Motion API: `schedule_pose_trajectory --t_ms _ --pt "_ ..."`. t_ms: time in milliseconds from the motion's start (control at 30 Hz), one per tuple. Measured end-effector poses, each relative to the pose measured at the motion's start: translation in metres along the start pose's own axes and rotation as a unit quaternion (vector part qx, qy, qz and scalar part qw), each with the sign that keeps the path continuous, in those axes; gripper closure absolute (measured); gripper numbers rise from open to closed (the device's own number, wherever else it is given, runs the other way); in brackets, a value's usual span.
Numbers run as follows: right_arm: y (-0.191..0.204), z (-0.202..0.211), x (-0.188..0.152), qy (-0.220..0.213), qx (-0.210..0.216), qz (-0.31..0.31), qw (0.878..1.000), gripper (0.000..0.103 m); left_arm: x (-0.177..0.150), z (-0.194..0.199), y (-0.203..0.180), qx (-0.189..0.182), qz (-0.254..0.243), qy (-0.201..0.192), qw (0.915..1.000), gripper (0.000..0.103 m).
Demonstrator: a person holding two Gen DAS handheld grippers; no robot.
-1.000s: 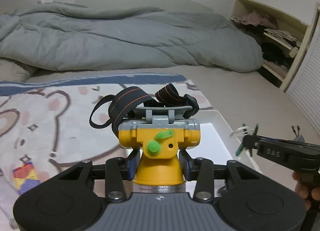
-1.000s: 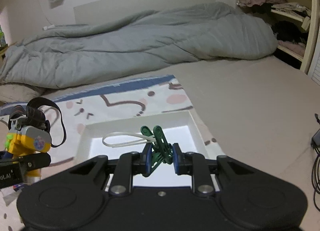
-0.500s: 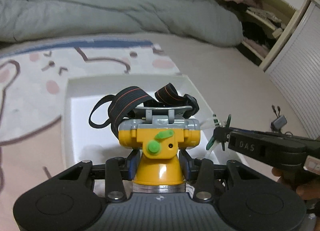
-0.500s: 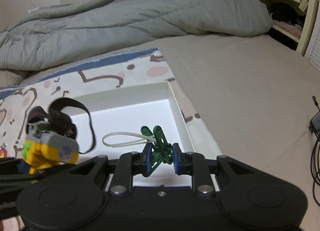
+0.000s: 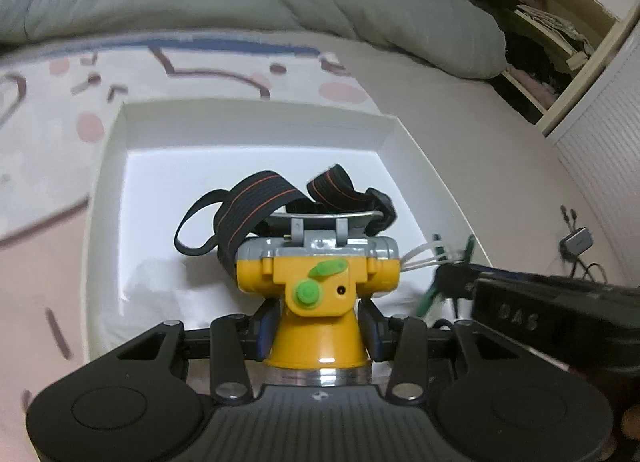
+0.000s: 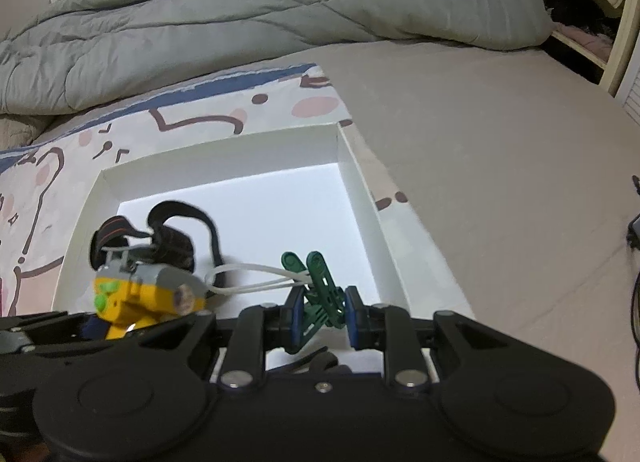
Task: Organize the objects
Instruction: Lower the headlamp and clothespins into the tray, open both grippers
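Note:
My left gripper (image 5: 318, 324) is shut on a yellow and grey headlamp (image 5: 316, 282) with a black elastic strap (image 5: 276, 198), held over the near part of a white open box (image 5: 256, 118). My right gripper (image 6: 322, 316) is shut on a green clothes peg (image 6: 320, 290) with a white cord loop (image 6: 256, 276), held over the box's (image 6: 360, 186) near right part. The headlamp (image 6: 144, 294) shows at the left of the right wrist view, close beside the cord loop. The right gripper and peg (image 5: 444, 282) show at the right of the left wrist view.
The box lies on a patterned sheet (image 5: 48, 114) on a beige mattress (image 6: 500, 150). A grey duvet (image 6: 260, 10) is heaped at the back. Open shelves with clothes (image 5: 536, 34) stand at the right. Cables and an adapter (image 5: 576, 242) lie on the right.
Both grippers have moved forward and down over the white box with their loads. The headlamp and the peg have come closer together. Both grips are unchanged.

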State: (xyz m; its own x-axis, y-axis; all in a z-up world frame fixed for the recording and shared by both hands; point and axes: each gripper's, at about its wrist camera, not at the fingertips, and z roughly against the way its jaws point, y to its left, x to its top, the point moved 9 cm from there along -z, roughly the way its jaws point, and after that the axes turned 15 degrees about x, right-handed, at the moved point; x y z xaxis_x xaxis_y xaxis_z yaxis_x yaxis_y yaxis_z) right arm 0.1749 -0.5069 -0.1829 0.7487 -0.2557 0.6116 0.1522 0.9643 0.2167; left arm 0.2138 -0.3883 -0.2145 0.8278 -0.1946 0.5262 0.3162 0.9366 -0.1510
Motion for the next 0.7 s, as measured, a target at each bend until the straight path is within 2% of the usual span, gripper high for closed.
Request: schedule_pose_trajectory --t_ms 33,67,200,700 --pt "0.001 -0.002 -0.001 0.003 0.000 0.000 1.000 0.081 -0.002 -0.001 0.000 -0.008 0.006 0.008 0.9999 0.051" --pt "0.001 -0.005 -0.003 0.008 -0.001 0.000 1.000 0.081 -0.002 -0.001 0.000 -0.013 0.009 0.008 0.9998 0.051" --pt "-0.001 -0.011 -0.008 0.027 0.000 -0.009 1.000 0.080 0.007 0.012 -0.001 0.010 -0.025 -0.026 0.9993 0.045" --pt "-0.013 0.002 -0.005 0.020 -0.015 -0.042 0.999 0.076 0.008 0.042 0.020 0.046 -0.045 -0.027 0.9976 0.045"
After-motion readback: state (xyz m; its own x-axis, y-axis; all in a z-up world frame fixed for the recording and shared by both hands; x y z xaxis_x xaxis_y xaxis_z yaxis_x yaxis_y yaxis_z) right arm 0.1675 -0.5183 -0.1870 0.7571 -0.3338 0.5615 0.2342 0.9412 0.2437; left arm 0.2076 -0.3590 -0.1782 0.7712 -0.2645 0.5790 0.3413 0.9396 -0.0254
